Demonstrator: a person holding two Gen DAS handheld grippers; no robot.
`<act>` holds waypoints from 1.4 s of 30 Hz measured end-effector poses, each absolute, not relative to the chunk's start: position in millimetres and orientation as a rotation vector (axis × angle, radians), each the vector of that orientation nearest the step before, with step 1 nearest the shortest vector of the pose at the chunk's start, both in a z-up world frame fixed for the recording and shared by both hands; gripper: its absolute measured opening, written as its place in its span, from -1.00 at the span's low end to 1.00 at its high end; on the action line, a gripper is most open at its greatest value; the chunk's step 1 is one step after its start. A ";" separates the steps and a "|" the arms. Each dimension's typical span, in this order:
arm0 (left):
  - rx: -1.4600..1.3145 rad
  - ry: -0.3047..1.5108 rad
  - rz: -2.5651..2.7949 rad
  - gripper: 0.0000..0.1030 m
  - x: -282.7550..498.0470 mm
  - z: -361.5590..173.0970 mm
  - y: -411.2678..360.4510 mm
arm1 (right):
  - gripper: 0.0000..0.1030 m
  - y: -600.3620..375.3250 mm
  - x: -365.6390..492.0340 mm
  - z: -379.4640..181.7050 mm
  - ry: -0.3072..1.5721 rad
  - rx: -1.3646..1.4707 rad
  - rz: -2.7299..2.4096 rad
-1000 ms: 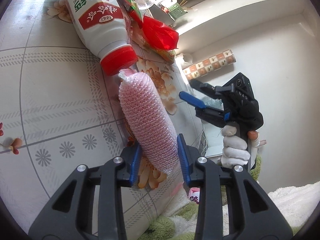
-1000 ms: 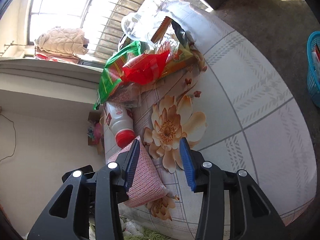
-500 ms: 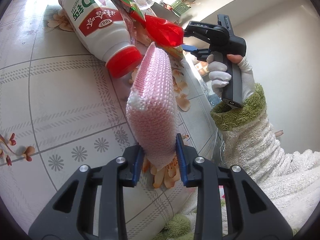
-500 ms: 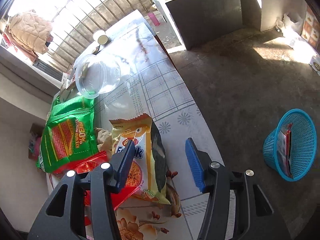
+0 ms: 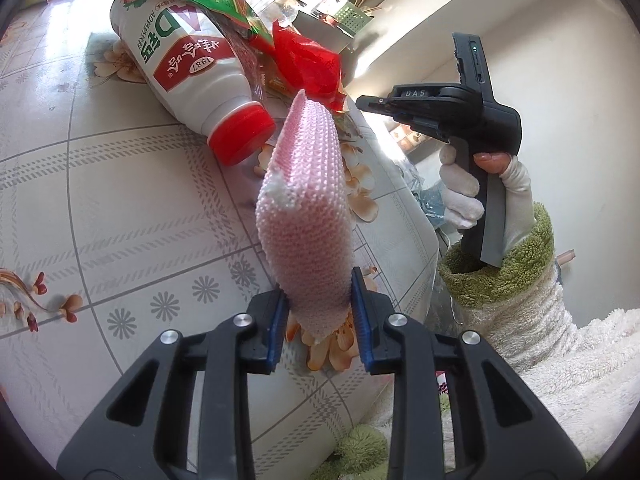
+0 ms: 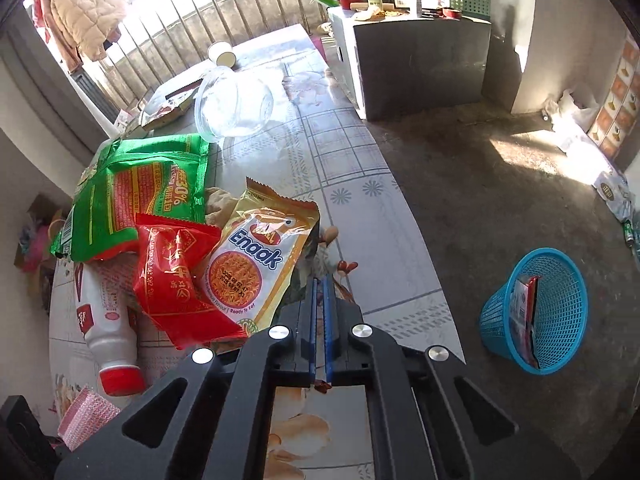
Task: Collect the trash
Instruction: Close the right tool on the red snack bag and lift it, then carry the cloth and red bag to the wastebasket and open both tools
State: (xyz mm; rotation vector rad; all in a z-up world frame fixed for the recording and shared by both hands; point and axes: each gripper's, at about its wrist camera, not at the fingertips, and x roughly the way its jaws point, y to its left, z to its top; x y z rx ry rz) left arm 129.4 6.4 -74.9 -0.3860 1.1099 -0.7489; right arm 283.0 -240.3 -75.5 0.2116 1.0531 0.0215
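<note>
Our left gripper jaws clamp the pink mesh pouch above the worktop; our right gripper jaws just snapped closed, empty, beside the noodle packet.

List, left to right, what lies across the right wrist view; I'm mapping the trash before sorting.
Pink sponge → white bottle → red packet → Enaak noodle packet → shut right gripper → blue basket on the floor.

Sunlit concrete floor — barred window
</note>
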 end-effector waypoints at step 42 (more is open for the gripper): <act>-0.196 1.021 -1.004 -0.48 145.2 25.0 -86.8 | -0.59 -363.2 139.5 -0.8 0.686 0.559 0.011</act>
